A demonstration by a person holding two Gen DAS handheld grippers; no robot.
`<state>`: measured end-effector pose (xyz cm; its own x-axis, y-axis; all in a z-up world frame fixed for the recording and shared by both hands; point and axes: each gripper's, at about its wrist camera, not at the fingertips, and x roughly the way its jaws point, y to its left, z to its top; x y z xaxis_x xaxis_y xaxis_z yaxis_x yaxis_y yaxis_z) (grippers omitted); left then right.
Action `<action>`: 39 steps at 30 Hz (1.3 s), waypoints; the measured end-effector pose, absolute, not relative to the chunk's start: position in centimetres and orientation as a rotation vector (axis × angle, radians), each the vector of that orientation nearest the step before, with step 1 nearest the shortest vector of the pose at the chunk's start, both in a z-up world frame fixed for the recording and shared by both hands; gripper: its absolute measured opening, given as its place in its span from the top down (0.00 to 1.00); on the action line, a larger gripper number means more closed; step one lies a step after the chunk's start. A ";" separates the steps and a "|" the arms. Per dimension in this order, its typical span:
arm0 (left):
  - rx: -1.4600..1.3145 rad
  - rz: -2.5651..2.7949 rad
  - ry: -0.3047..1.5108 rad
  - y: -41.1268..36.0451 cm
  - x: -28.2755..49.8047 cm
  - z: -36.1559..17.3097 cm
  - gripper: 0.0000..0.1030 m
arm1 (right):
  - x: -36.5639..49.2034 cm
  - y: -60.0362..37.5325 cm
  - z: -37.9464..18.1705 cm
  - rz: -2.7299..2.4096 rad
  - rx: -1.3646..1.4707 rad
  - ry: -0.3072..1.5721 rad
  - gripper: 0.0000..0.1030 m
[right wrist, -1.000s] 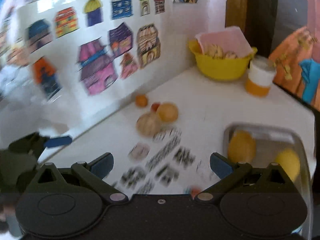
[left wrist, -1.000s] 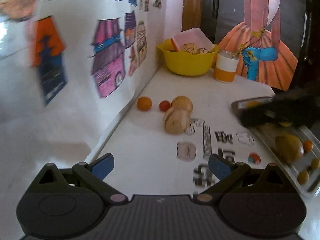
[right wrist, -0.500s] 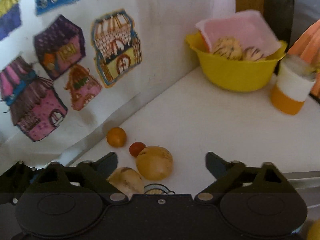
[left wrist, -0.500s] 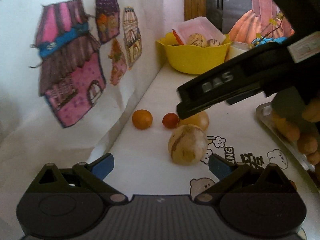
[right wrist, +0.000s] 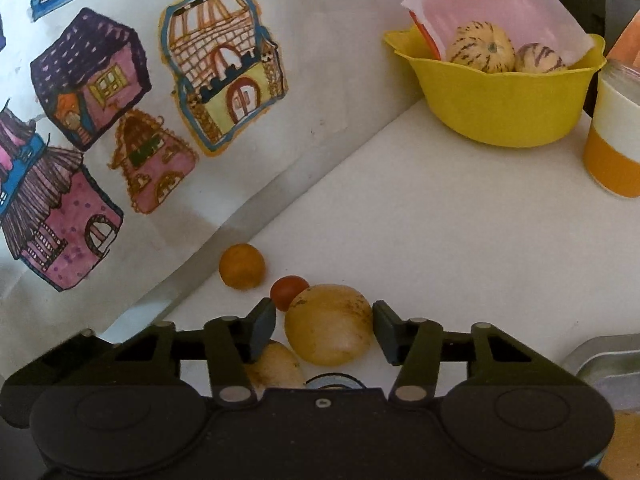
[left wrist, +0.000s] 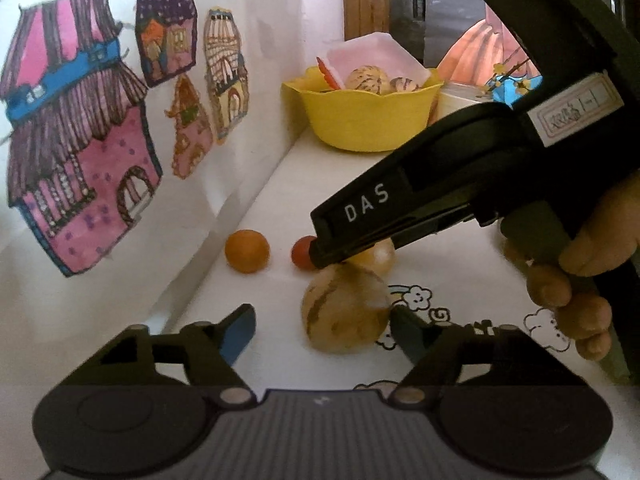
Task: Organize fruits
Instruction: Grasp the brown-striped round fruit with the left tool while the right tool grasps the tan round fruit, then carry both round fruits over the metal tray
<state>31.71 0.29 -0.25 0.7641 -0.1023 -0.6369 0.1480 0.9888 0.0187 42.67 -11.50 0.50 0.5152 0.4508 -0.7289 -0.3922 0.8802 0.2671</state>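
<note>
In the left wrist view, the left hand-held gripper [left wrist: 322, 328] is spread wide, its right fingertip just beside a striped pale fruit [left wrist: 345, 312] on the white surface [left wrist: 440, 264]. Behind that fruit lie a small orange fruit [left wrist: 247, 251] and a red cherry tomato [left wrist: 303, 252], near the wall with house drawings [left wrist: 84, 168]. The right hand-held gripper [left wrist: 316, 254], held by a hand [left wrist: 568, 288], reaches in from the right above a yellow fruit [left wrist: 380, 257].

In the right wrist view, the right hand-held gripper [right wrist: 324, 330] is spread, its fingers either side of the yellow fruit [right wrist: 328, 324]; whether they touch it I cannot tell. The cherry tomato [right wrist: 288, 291] touches that fruit, and the orange fruit [right wrist: 242, 266] sits apart to the left. A yellow bowl [right wrist: 500, 100] with two striped fruits stands at the back, beside an orange-and-white cup [right wrist: 614, 148].
</note>
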 end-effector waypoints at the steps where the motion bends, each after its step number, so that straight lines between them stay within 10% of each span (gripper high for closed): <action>1: 0.057 -0.144 0.689 0.3 31.8 -0.3 0.32 | 42.7 -11.6 0.5 0.506 0.074 0.896 0.52; 5: 0.032 -0.175 0.697 0.2 32.0 -0.7 0.46 | 42.9 -12.5 0.3 0.513 0.104 0.904 0.52; 39: -0.020 -0.343 0.623 -8.5 24.9 5.5 0.51 | 30.8 -28.3 7.0 0.380 0.201 0.711 0.56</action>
